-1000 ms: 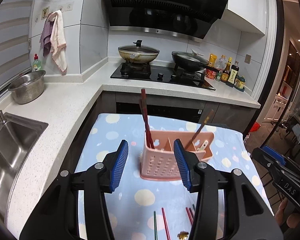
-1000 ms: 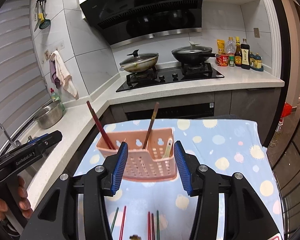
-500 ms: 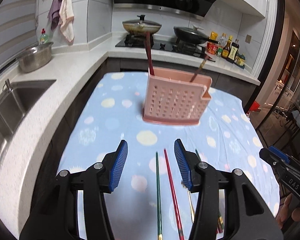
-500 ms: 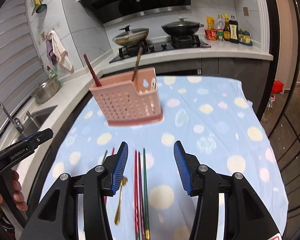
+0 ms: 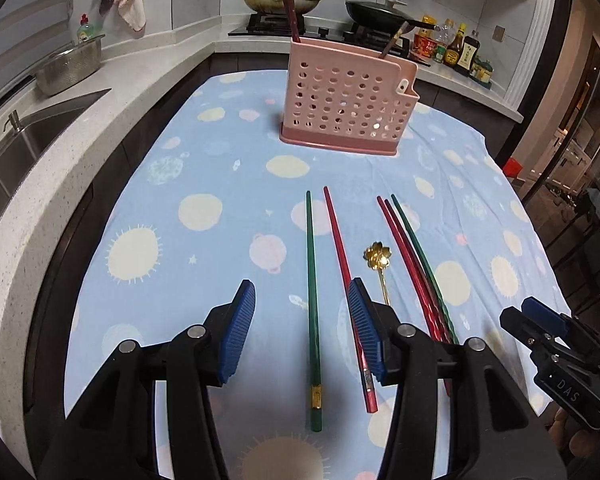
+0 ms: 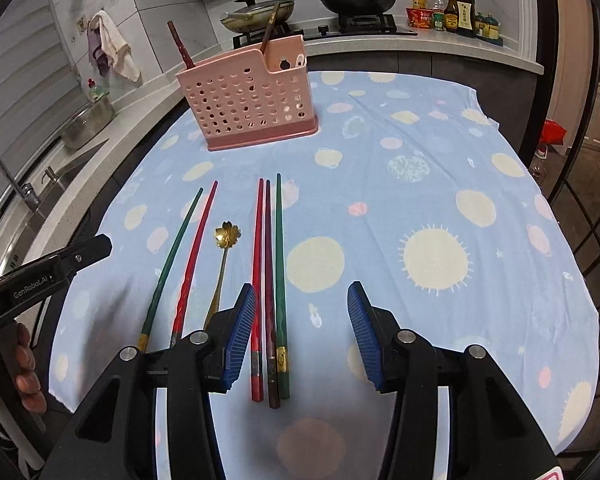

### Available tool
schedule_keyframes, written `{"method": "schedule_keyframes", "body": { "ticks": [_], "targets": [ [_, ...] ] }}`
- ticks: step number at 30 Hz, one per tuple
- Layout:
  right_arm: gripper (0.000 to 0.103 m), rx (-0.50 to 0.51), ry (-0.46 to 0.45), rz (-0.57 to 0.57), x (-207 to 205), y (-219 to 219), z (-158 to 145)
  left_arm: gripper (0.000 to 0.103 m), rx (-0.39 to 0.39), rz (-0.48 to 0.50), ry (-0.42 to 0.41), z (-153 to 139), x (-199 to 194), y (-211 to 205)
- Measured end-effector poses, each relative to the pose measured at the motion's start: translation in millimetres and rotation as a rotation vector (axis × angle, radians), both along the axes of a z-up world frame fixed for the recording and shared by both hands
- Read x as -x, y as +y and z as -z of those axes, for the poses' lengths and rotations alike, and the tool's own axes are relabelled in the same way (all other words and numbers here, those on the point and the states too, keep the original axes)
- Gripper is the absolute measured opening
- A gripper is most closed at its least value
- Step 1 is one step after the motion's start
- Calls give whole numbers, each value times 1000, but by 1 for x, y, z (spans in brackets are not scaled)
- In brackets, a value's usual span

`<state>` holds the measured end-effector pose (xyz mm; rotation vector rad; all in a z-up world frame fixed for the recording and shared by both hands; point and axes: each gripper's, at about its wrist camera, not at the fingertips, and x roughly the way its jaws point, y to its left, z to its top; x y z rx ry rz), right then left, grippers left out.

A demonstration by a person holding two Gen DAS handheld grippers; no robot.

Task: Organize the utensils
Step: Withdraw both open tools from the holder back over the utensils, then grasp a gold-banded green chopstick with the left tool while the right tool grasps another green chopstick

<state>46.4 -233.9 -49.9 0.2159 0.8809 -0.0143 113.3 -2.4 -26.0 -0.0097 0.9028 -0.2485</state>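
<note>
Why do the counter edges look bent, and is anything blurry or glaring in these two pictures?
Left wrist view: the fisheye lens bows the counter edge, and the corners are black; the chopsticks and pink holder are sharp. Right wrist view: the same bending curves the tablecloth edge; the cloth closest to the open jaws looks softer and shadowed. No strong glare in either, only dim indoor light.

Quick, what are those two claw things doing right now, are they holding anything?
Left gripper: open, holding nothing, above a green chopstick.
Right gripper: open, holding nothing, beside three chopsticks.
</note>
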Motion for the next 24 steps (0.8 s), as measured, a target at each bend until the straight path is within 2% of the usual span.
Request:
{"method": "schedule_keyframes", "body": {
  "ticks": [12, 24],
  "targets": [
    [44, -4, 59, -20, 14, 7, 26, 46, -16, 5, 85, 41, 25, 3],
    [25, 4, 106, -54, 12, 15, 45, 46, -31, 7, 113, 58, 36, 8]
  ]
}}
